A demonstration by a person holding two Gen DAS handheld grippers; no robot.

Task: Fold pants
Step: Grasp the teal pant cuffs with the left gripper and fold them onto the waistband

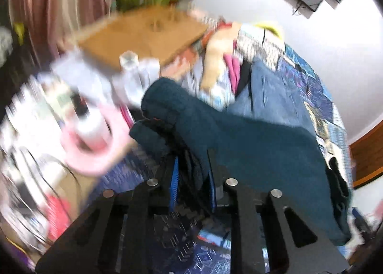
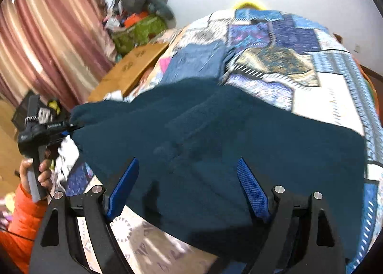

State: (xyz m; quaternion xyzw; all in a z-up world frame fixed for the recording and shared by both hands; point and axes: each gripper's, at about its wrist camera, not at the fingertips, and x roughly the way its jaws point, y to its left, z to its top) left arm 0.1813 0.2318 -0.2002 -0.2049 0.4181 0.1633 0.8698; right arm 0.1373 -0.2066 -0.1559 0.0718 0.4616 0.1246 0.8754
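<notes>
We've got the left hand-held gripper (image 1: 191, 176) clamped on a bunched edge of the teal pants (image 2: 215, 145), lifting it. Right hand-held gripper (image 2: 189, 185) hangs w/ jaws wide apart just over the pants, which sprawl across the bed quilt (image 2: 311, 97); jeans (image 2: 196, 61) lie beyond them.
</notes>
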